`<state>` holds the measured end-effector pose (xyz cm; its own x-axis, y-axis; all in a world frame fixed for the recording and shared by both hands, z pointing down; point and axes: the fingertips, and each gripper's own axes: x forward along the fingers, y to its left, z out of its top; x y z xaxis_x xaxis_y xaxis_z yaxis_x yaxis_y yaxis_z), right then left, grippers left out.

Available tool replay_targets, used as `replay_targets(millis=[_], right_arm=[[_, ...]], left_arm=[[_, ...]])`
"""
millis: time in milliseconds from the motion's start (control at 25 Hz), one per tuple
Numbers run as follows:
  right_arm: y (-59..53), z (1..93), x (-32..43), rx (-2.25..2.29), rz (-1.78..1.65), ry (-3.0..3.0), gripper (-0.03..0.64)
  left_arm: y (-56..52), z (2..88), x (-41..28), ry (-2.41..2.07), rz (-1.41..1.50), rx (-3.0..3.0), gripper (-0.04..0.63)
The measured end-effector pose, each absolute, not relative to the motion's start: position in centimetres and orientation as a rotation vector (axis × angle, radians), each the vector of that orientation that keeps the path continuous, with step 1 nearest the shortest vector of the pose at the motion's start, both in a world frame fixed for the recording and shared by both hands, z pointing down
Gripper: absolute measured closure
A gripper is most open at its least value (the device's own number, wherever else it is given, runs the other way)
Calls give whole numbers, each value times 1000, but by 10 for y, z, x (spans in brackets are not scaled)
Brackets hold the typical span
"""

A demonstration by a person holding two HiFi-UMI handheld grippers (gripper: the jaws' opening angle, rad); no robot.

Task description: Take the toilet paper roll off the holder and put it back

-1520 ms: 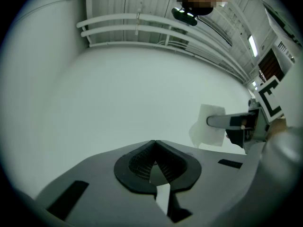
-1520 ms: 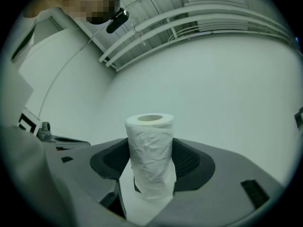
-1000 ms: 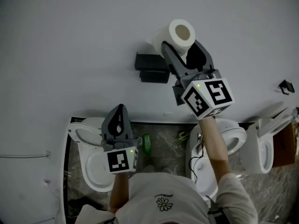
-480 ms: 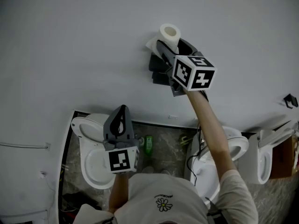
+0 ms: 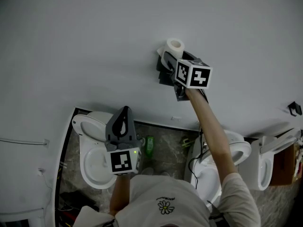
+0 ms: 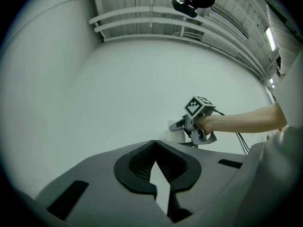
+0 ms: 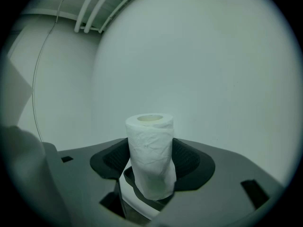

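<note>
We're abt halfway, by our read. The toilet paper roll is off the holder and sits in the right gripper, upper centre of the head view, right up by the white wall. In the right gripper view the jaws are clamped on the roll's sides. The roll stands upright btwn the pads w/ its hollow core facing up, and a loose tail of paper hangs at its lower end. So the "take off" part looks done; the "put back" part isn't.

The holder is the dark bracket on the wall, just below and left of the roll in the head view. The gripper covers part of it, so we can't tell whether the roll touches it or where its bar is. Roll and holder are v. close, at any rate.

What's left, as we judge it: line the core up w/ the holder's bar, slide the roll on, then let go and pull back.

The left gripper is lower left of centre, over a toilet, well apart from the holder. Its jaws are together at the tips w/ nothing btwn them. It has no part in this step.
</note>
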<state>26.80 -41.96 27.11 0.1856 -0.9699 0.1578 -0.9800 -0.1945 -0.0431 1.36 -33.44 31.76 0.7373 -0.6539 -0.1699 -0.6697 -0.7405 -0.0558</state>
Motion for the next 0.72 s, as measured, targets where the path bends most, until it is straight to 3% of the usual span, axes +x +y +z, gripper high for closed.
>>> replay_targets(millis=[720], right_arm=[[-425, 291, 262, 2374, 236, -1901, 339]], left_arm=[[-332, 325, 14, 1066, 192, -2852, 578]])
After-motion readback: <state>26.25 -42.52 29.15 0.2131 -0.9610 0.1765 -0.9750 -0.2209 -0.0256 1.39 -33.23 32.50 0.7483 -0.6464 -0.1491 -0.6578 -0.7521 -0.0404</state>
